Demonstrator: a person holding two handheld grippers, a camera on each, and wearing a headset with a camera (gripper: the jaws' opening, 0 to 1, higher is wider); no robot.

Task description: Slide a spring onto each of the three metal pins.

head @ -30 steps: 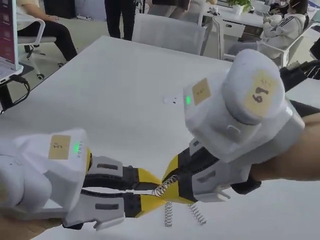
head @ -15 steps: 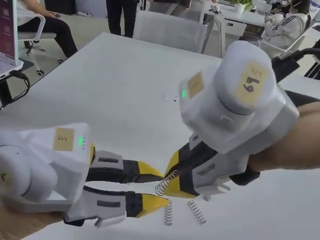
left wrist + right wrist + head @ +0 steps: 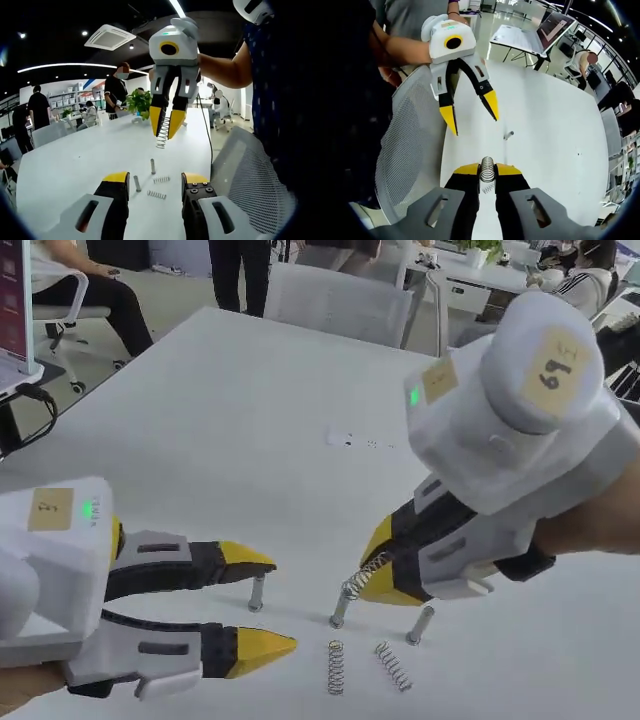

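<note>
Two spare springs (image 3: 336, 667) lie nearest on table (image 3: 250, 420), left claw (image 3: 283, 603) apart and empty beside them. Three pins (image 3: 256, 593) bare. Beyond, right claw (image 3: 378, 585) clamped on third spring (image 3: 360, 578), its end at middle pin (image 3: 339, 610) top. Next, probably: align coil, lower.

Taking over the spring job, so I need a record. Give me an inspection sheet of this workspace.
surface: white table, no spills seen.
job's things: left pin, middle pin, right pin upright, bare; loose spring and second loose spring lying near them; third spring held over the middle pin, not on it.
clutter: small unclear bits mid-table.
grippers: left gripper open, holding nothing; right gripper shut on the third spring.
cables: dark cable below a laptop, far left.
surroundings: office; mesh chair, seated person.
</note>
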